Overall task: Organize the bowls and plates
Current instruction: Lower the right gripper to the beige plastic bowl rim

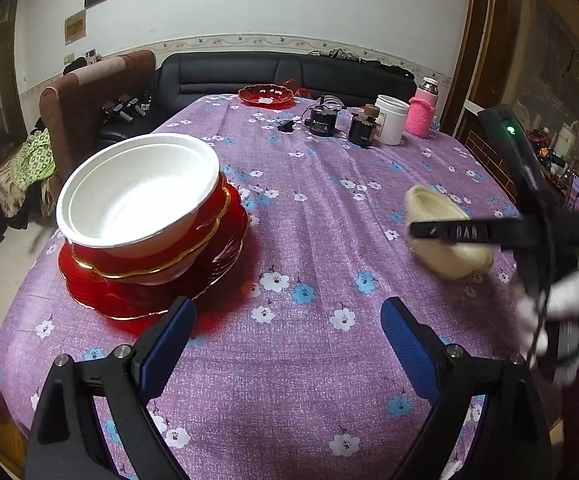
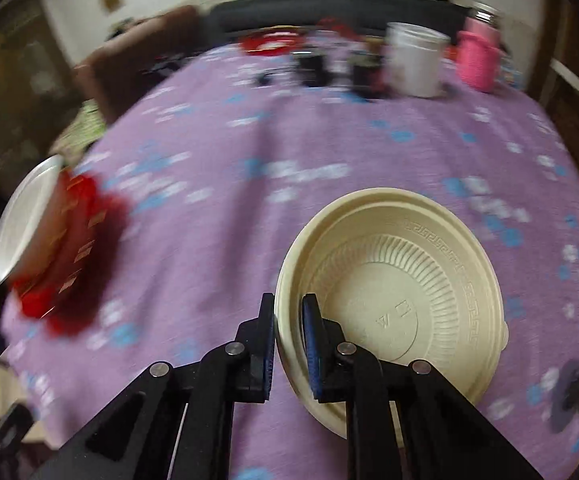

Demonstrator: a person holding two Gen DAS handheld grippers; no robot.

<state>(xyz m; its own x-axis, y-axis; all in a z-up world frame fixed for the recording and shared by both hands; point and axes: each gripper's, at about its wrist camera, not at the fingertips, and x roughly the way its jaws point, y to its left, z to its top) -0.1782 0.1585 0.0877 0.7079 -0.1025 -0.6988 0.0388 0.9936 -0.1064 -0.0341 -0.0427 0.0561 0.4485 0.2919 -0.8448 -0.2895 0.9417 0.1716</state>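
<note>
1. The right claw (image 2: 288, 344) is closed tight on the near rim of a cream bowl (image 2: 393, 292), one pad inside the wall and one outside. In the left wrist view the bowl hangs tilted, clear of the purple tablecloth (image 1: 309, 208).
2. The left claw (image 1: 285, 344) stands wide open with nothing between its pads, low over the cloth.
3. The stack is a white bowl (image 1: 137, 192) nested in a red bowl (image 1: 193, 248) on a red plate (image 1: 149, 296). It sits at about ten o'clock from the left claw and at about nine o'clock from the right one.
4. Judgement: the held bowl likely belongs on that stack, so the carry runs across the cloth toward nine o'clock. The left claw is nearer the stack, but only the right one has a load.
5. A second red plate (image 1: 265, 95) lies at twelve o'clock, far across the table.
</note>
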